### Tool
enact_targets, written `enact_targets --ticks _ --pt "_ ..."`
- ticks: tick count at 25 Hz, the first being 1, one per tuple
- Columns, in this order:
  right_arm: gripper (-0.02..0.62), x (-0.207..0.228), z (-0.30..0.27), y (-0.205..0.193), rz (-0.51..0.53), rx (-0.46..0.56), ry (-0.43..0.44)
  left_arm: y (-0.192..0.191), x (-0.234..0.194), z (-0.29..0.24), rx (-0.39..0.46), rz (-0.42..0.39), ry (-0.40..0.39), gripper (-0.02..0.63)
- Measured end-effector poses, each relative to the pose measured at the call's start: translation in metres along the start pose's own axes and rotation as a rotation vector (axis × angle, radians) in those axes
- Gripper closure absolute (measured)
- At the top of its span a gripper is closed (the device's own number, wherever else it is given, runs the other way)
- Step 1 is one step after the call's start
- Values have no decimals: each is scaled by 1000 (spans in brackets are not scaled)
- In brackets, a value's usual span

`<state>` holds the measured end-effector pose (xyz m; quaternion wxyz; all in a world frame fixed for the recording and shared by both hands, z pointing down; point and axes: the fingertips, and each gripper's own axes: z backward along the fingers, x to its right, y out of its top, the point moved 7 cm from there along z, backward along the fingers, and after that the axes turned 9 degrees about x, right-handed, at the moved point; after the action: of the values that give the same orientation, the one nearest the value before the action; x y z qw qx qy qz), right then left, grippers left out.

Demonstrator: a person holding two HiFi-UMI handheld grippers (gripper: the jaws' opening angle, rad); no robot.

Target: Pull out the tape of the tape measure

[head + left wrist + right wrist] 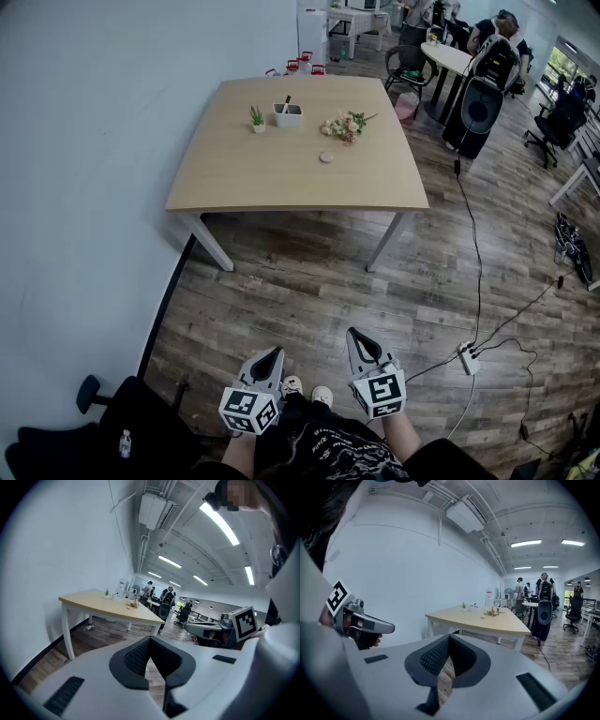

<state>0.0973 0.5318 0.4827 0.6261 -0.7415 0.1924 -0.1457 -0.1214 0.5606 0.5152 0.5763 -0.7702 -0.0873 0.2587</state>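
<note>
A small round pinkish object (325,157), which may be the tape measure, lies on the light wooden table (281,178) far ahead of me. My left gripper (277,352) and right gripper (355,334) are held low over the wooden floor, side by side, well short of the table. Both point forward and slightly down. In the left gripper view the left gripper (150,638) has its jaws together with nothing between them. The right gripper (449,635) looks the same in its own view. The table (487,620) stands a few steps away.
On the table stand a small potted plant (257,118), a white box (288,114) and a bunch of flowers (346,125). A power strip (468,358) with cables lies on the floor at right. A black chair (112,412) is at lower left, the white wall runs along the left.
</note>
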Motion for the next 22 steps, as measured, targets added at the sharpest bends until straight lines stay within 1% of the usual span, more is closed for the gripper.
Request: enact_targets --ticks 3,6,9,12,16,17,18,19,20,21,22 --pt "583 -5 6 -5 6 -7 1 7 4 4 17 -42 -3 598" --pt "583 -9 11 -13 1 -21 6 10 6 8 18 -47 -24 598" --pt "583 -15 12 -10 0 -9 9 10 6 13 21 -65 -32 598" --pt "583 -18 11 -9 -17 -3 24 13 3 13 46 -54 -22 598" --pt "580 -18 9 -14 -47 -15 -9 17 -5 14 70 -33 -23 597" --pt "571 -19 9 -14 -50 -18 -13 18 -7 15 76 -23 -34 577" --pt "492 -20 8 -14 -54 -19 -11 20 -10 16 81 -12 -49 511" --pt "396 -21 7 -14 -58 -20 -5 21 -13 16 86 -3 -66 446" --pt "348 -23 6 -14 -61 -21 0 22 -16 16 89 1 -80 406" --pt "313 -24 5 -13 -62 -22 1 23 -19 17 88 0 -89 383" --pt "303 -25 4 -12 -65 -22 -2 24 -23 16 84 -3 -97 381"
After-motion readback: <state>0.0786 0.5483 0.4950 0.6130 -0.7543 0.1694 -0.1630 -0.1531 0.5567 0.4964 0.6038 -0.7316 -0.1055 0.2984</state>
